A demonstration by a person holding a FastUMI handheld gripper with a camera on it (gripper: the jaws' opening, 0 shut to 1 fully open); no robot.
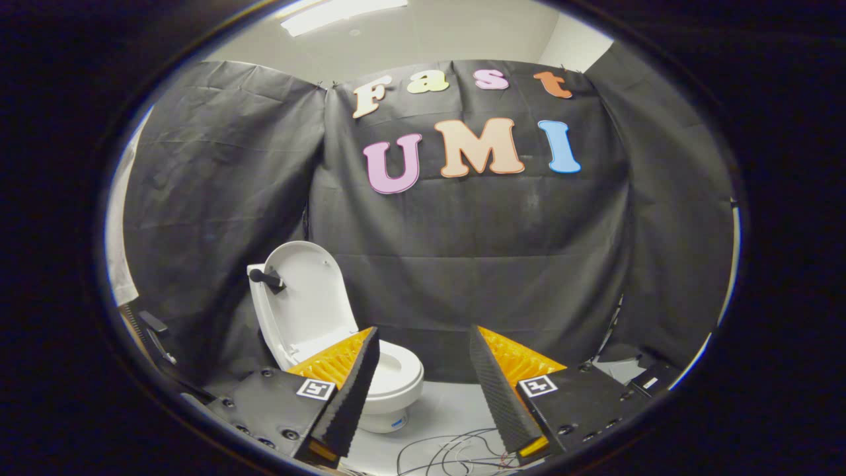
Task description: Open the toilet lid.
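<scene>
i have the gripper [423, 390] low in the frame, level and looking straight at the black cloth wall [462, 251]. its two fingers [353, 390] rise from the lower left and lower right, black ribbed pads facing each other, orange backing behind them. the jaws stand wide apart with nothing between them, holding nothing. the toilet [396, 377] sits in the lower left of the frame, beyond the left finger, which covers part of its bowl. the toilet lid [310, 297] is already up, standing nearly upright behind the bowl and leaning back toward the cloth. a small dark handle [266, 278] sticks out of the lid near its upper left edge. thin cables [456, 449] lie looped on the pale floor [449, 410] between the fingers, bottom centre
</scene>
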